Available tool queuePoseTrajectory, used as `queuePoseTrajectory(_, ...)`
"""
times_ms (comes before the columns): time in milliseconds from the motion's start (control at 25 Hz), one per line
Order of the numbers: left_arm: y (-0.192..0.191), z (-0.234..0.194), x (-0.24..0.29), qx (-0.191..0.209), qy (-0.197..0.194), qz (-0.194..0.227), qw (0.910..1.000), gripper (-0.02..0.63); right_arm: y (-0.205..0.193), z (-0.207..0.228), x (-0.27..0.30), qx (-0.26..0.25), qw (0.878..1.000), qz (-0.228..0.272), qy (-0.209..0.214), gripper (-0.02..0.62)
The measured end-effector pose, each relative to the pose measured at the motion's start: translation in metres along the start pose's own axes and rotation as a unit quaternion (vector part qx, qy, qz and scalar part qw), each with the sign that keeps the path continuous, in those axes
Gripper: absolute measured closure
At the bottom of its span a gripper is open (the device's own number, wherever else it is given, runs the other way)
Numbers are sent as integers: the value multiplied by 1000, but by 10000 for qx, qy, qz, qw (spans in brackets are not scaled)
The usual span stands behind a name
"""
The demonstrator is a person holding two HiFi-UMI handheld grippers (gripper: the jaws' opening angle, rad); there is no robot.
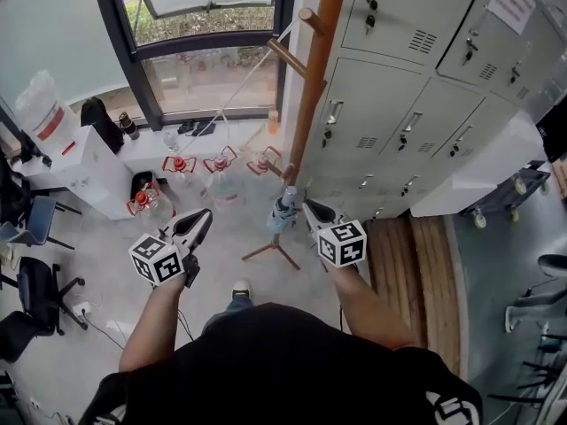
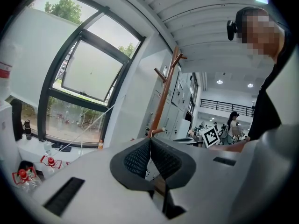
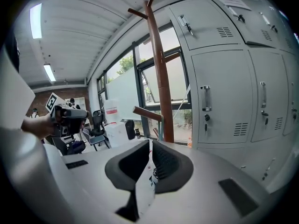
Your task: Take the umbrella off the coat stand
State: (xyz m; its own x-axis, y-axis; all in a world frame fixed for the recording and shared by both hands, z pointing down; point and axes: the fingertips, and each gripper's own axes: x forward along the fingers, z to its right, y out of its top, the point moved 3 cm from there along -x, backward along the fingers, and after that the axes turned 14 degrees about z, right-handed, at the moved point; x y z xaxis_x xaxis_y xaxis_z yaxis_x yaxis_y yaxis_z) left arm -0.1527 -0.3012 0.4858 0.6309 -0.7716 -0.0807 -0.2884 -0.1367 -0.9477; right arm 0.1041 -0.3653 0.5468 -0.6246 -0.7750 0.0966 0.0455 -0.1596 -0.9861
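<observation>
The wooden coat stand rises in front of me beside the lockers, also seen in the left gripper view and the right gripper view. A pale blue folded umbrella hangs low against the pole. Its teal loop lies over a lower peg. My right gripper is at the umbrella, and a pale strip of the umbrella is pinched between its shut jaws. My left gripper is held to the umbrella's left, shut with nothing in it.
Grey lockers stand right of the stand, over a wooden platform. Several water bottles with red handles sit on the floor below the window. A white cabinet and office chairs are at the left.
</observation>
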Motion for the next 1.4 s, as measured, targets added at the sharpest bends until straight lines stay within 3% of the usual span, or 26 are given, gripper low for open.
queuePoseTrajectory(480, 4, -39, 54, -66, -252, -202, 9995, 584, -4, 23, 50, 187, 9997, -115, 54, 528)
queuePoseTrajectory(1400, -10, -72, 56, -231, -128, -357, 9990, 584, -34, 34, 94, 251, 9986, -443, 122, 500)
